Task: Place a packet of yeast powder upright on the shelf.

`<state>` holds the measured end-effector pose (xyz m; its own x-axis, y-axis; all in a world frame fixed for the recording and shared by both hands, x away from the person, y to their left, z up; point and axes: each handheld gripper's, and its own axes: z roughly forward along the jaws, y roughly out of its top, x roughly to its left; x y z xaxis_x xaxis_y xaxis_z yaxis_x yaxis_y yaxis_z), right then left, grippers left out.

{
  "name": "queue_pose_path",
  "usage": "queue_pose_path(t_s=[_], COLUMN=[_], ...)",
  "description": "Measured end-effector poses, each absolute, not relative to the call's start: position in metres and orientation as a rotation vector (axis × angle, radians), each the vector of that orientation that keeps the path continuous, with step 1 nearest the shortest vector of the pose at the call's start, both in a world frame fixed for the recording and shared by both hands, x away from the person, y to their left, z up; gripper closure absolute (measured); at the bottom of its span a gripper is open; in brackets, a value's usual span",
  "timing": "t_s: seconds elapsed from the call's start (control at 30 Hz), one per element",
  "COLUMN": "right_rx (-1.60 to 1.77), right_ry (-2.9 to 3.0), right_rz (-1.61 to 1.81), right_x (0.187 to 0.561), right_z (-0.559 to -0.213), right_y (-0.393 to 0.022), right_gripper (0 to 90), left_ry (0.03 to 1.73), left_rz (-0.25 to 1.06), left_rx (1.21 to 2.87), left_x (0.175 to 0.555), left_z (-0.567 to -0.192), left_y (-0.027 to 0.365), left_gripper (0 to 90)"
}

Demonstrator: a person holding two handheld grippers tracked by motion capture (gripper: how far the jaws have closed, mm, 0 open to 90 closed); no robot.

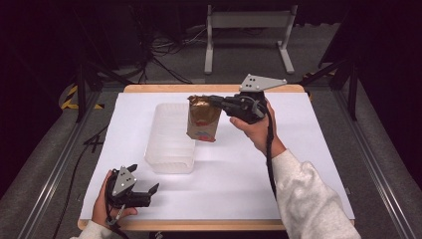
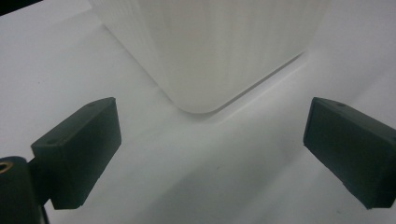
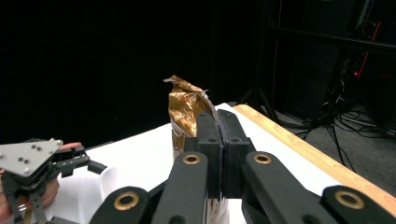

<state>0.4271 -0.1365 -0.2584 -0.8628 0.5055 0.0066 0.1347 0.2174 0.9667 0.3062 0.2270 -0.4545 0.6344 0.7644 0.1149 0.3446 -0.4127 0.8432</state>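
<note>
A brown bag with a crumpled gold foil top [image 1: 203,121] hangs from my right gripper [image 1: 213,101], whose jaws are shut on the bag's top edge. In the right gripper view the two black jaws [image 3: 217,128] press together on the foil of the bag [image 3: 186,103]. The bag is upright, just right of a translucent white plastic container [image 1: 169,139], and seems to be off the table. My left gripper [image 1: 144,178] rests open near the table's front left corner. Its pads [image 2: 81,151] stand wide apart, pointing at a corner of the container [image 2: 210,46] with nothing between them.
A white sheet [image 1: 298,149] covers the wooden table [image 1: 199,225]. A metal stand [image 1: 249,22] and cables lie on the floor beyond the far edge. The other hand with the left gripper [image 3: 39,163] shows at the left of the right gripper view.
</note>
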Motion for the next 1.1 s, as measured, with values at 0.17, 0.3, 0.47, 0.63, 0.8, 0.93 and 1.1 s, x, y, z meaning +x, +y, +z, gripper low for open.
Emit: queue_pose_path(t_s=[0.17, 0.3, 0.47, 0.63, 0.8, 0.93, 1.1], right_rx=[0.595, 0.590, 0.560, 0.542, 0.530, 0.528, 0.519], right_ry=[2.207, 2.214, 2.235, 2.259, 2.284, 2.297, 2.308], right_rz=[1.684, 1.703, 1.700, 1.686, 1.682, 1.665, 1.659], right_x=[0.432, 0.433, 0.431, 0.429, 0.429, 0.429, 0.430], right_z=[-0.259, -0.259, -0.258, -0.260, -0.264, -0.267, -0.272], right_y=[-0.122, -0.113, -0.100, -0.088, -0.079, -0.074, -0.069], right_gripper=[88.9, 88.9, 88.9, 88.9, 88.9, 88.8, 88.8], left_ry=[0.871, 0.868, 0.867, 0.866, 0.863, 0.865, 0.865], left_rz=[0.627, 0.623, 0.622, 0.619, 0.618, 0.616, 0.615], left_rx=[2.011, 2.009, 2.007, 2.009, 2.009, 2.006, 2.005], left_x=[0.306, 0.306, 0.306, 0.306, 0.306, 0.306, 0.306], left_z=[-0.455, -0.455, -0.454, -0.455, -0.455, -0.455, -0.455], left_y=[0.228, 0.228, 0.229, 0.229, 0.229, 0.229, 0.229], left_gripper=[5.0, 5.1, 5.0, 5.1, 5.1, 5.1, 5.1])
